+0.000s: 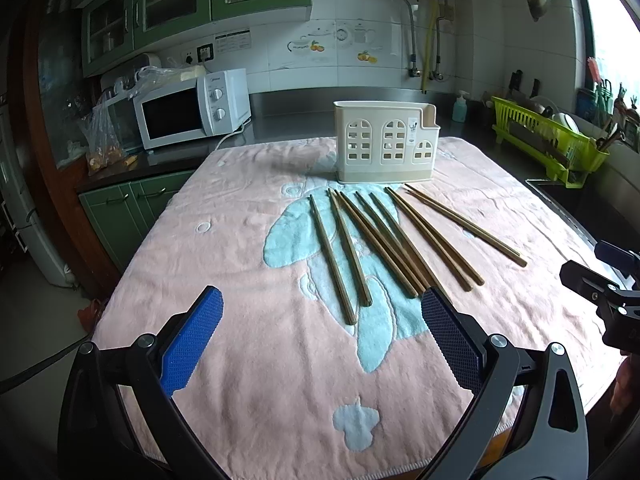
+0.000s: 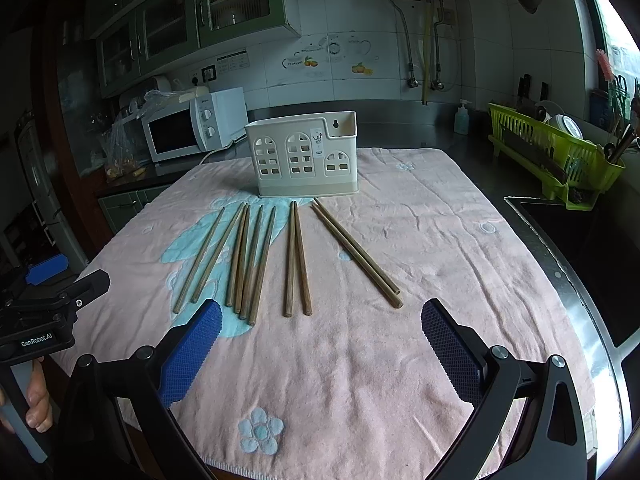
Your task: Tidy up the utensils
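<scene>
While my left gripper (image 1: 322, 334) and right gripper (image 2: 322, 338) are hovering wide open and empty, slim round wooden chopsticks (image 2: 294, 258) are lying fanned on fuzzy pink towel (image 2: 420, 240), before the cream perforated plastic holder (image 2: 304, 156).

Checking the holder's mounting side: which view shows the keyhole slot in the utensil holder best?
The right wrist view. There the holder is angled so the inside of its raised back wall shows, with the keyhole slot plain. The left wrist view shows the same holder and its arched cutouts, but no slot can be made out.
</scene>
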Available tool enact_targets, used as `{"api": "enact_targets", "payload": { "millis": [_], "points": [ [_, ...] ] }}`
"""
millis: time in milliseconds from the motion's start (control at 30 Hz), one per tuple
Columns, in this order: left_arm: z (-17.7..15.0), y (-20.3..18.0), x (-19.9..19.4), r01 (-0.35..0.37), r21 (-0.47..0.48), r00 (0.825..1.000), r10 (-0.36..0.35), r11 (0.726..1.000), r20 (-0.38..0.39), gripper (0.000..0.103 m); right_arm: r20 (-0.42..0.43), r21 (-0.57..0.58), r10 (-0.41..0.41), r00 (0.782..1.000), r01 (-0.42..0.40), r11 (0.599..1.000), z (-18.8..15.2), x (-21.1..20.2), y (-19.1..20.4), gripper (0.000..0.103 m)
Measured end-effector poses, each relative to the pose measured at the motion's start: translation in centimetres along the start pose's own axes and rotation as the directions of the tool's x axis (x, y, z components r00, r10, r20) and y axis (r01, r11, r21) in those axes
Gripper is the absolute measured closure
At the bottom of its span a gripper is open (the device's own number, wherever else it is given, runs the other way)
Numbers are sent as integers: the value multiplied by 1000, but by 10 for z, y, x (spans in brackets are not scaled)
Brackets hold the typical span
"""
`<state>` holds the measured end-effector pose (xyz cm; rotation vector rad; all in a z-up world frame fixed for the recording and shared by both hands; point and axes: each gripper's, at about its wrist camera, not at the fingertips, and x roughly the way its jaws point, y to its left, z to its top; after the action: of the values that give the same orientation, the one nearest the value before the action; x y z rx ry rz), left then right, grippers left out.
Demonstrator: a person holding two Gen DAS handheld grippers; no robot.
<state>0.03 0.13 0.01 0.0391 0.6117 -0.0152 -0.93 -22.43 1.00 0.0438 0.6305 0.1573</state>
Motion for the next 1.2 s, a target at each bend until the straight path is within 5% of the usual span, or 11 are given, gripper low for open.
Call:
{"api": "enact_targets", "payload": {
  "millis": [1200],
  "points": [
    [7,1,-5,-8,7,1000,8,1000,5,5,6,-6,9,1000,-9,1000,2,0,2,6]
  ]
}}
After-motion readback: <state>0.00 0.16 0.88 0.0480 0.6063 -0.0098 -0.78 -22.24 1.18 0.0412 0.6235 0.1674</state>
